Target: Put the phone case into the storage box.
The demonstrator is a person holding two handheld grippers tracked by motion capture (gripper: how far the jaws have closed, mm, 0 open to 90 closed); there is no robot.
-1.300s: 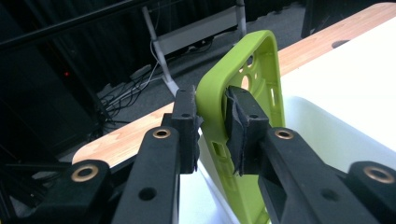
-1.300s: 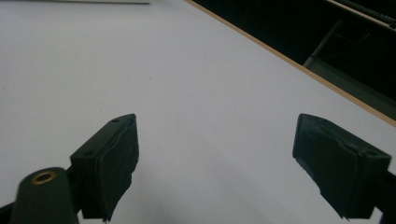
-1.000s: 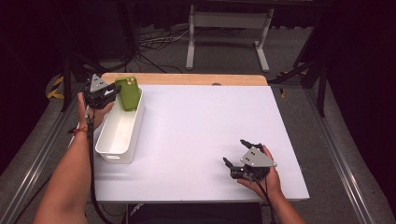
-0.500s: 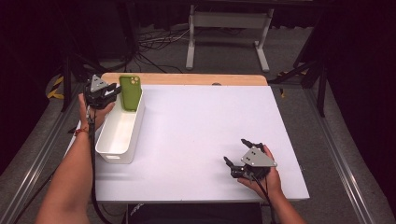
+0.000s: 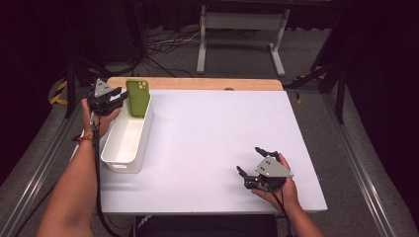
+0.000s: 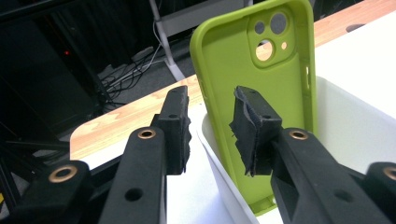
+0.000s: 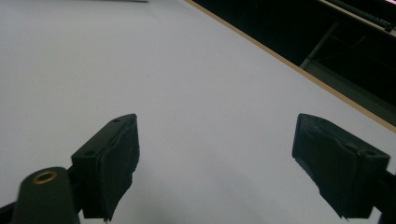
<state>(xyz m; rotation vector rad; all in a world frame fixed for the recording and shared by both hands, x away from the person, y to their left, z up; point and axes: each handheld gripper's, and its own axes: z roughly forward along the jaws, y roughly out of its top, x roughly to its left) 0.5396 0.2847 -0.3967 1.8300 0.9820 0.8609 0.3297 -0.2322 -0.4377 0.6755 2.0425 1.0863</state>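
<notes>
L gripper [image 5: 117, 97] is sitting at approx 10 o'clock on the white tabletop [image 5: 212, 133], at the far end of the white rectangular plastic bin [image 5: 124, 148]. Its jaws have just been opening; in the left gripper view there's a clear gap now and the pads [image 6: 254, 126] aren't pressing on anything. So it's letting go, w/ nothing in its grip.

The lime-green soft silicone phone case [image 5: 138, 98] is standing upright inside the bin's far end, camera cutouts at the top, its bottom edge down on the bin floor and leaning against the end wall [image 6: 219, 154]. In the left gripper view the case [image 6: 261, 65] is showing just beyond the jaws at 12-1 o'clock, not between the pads.

R gripper [image 5: 253, 170] is resting at approx 5 o'clock on the table, well apart from the bin, jaws spread wide and gripping nothing; bare white surface under it in the right gripper view [image 7: 215, 154].

Step in hand, as I'm reading it: releasing the case into the bin. To do it well: finish opening fully before backing off, so the pad isn't dragging the soft rim. Pull straight back along the jaw line, not sideways, since a nudge is prob tipping the case over or out over the bin wall. The case looks light and floppy, so go slow. R hand is fine staying parked.
</notes>
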